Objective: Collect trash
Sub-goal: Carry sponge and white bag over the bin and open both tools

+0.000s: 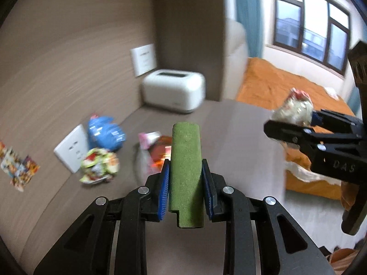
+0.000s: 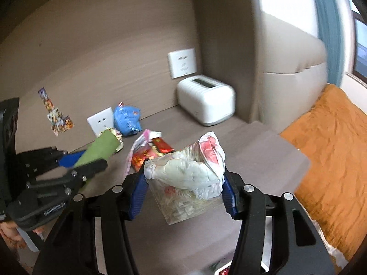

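Note:
My left gripper (image 1: 185,174) is shut on a green flat block (image 1: 186,171), held above the brown table; it also shows in the right wrist view (image 2: 101,149). My right gripper (image 2: 183,190) is shut on a crumpled clear plastic bag of trash (image 2: 188,178), also seen in the left wrist view (image 1: 293,110). On the table lie a blue crumpled wrapper (image 1: 105,133), a green-and-yellow crumpled wrapper (image 1: 99,166) and a pink-and-red wrapper pile (image 1: 153,146).
A white toaster-like box (image 1: 174,90) stands in the table's back corner. White wall sockets (image 1: 71,151) and stickers (image 1: 16,165) are on the brown wall. An orange bed (image 1: 286,91) lies past the table's right edge.

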`<state>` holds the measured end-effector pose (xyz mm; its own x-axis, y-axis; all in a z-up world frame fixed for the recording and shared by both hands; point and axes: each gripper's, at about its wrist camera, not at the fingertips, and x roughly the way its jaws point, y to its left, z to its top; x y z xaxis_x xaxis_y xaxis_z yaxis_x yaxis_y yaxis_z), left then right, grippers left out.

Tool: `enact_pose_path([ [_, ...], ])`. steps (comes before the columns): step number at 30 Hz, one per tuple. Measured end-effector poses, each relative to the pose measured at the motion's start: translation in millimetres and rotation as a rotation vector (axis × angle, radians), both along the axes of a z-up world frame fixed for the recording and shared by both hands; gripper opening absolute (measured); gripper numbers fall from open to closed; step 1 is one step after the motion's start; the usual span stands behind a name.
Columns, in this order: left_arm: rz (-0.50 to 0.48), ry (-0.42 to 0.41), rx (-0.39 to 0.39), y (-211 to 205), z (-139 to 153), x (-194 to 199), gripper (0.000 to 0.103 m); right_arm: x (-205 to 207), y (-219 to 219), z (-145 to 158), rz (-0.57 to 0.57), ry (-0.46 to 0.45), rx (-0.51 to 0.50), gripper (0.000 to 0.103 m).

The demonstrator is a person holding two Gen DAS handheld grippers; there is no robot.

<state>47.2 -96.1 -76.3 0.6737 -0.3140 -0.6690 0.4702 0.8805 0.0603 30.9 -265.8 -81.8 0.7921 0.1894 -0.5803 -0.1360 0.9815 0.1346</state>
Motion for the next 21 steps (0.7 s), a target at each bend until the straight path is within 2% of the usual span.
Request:
enact_pose_path([
  [4,-0.111,0.014,0.001,-41.1,-3.1,-19.7,0.025,-29.1,-29.2,-0.1,-0.082,0.009,0.004,0.057],
  [8,-0.213,0.047,0.01,-79.4,-16.1,-37.9,0.025,-56.9,-59.4,-12.7,-0.165,0.053,0.005,0.057],
  [16,-0.375,0.162,0.043,-153.1,-62.5,-71.0,0.025,-102.8,-114.7,-50.7,-0.308,0.165,0.022,0.057],
  [21,-0.449,0.236,0.085,-193.9,-106.0,-85.5,0.025,-120.1,-146.2,-87.6,-0.379,0.235,0.066,0.057],
])
